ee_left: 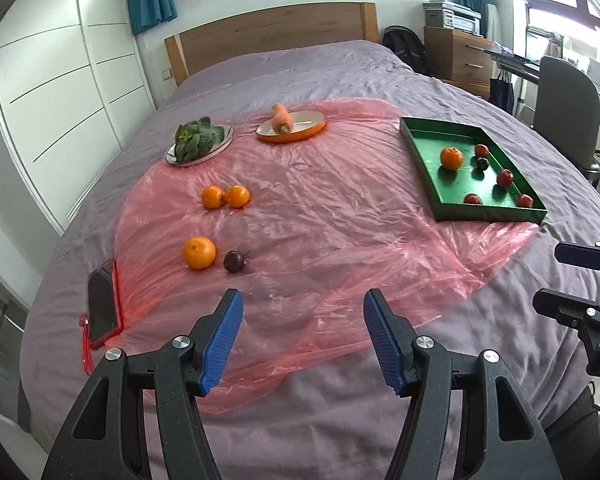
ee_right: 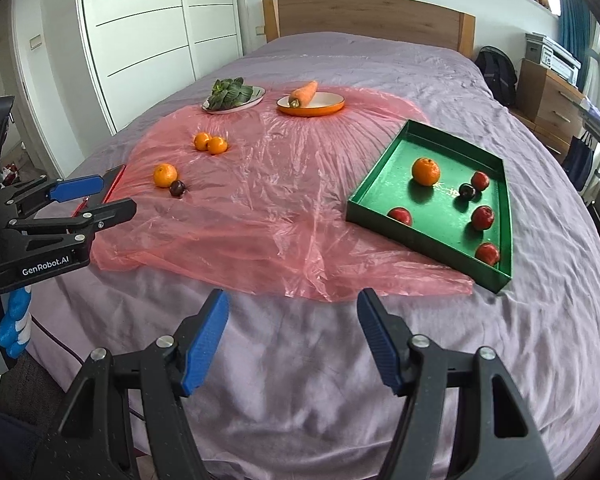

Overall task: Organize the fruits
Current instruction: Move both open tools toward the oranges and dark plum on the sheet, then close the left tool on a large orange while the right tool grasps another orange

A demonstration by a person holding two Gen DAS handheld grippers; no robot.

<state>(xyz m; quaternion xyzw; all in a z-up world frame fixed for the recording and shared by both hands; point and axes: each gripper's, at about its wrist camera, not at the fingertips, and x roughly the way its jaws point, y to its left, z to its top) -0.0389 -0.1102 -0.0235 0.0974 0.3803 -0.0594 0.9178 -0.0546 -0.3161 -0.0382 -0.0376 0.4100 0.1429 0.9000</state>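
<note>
On a pink plastic sheet [ee_left: 319,208] over the bed lie a large orange [ee_left: 198,253] [ee_right: 165,175], a dark plum [ee_left: 234,261] [ee_right: 177,188] beside it, and two small oranges [ee_left: 213,197] [ee_right: 216,145] farther back. At the right, a green tray [ee_left: 491,210] [ee_right: 419,244] holds an orange [ee_left: 451,158], a dark plum [ee_left: 481,164] and several red fruits [ee_left: 505,178]. My left gripper [ee_left: 304,308] [ee_right: 116,196] hovers open and empty just short of the large orange and plum. My right gripper [ee_right: 292,304] [ee_left: 559,280] hangs open and empty over the bedspread, near the tray's front.
Leafy greens [ee_left: 198,138] sit on a pale plate and a carrot [ee_left: 282,118] on an orange plate [ee_left: 300,136] at the back. A phone in a red case [ee_left: 104,304] lies at the sheet's left edge. Wardrobe stands left, chair [ee_left: 567,92] and drawers right.
</note>
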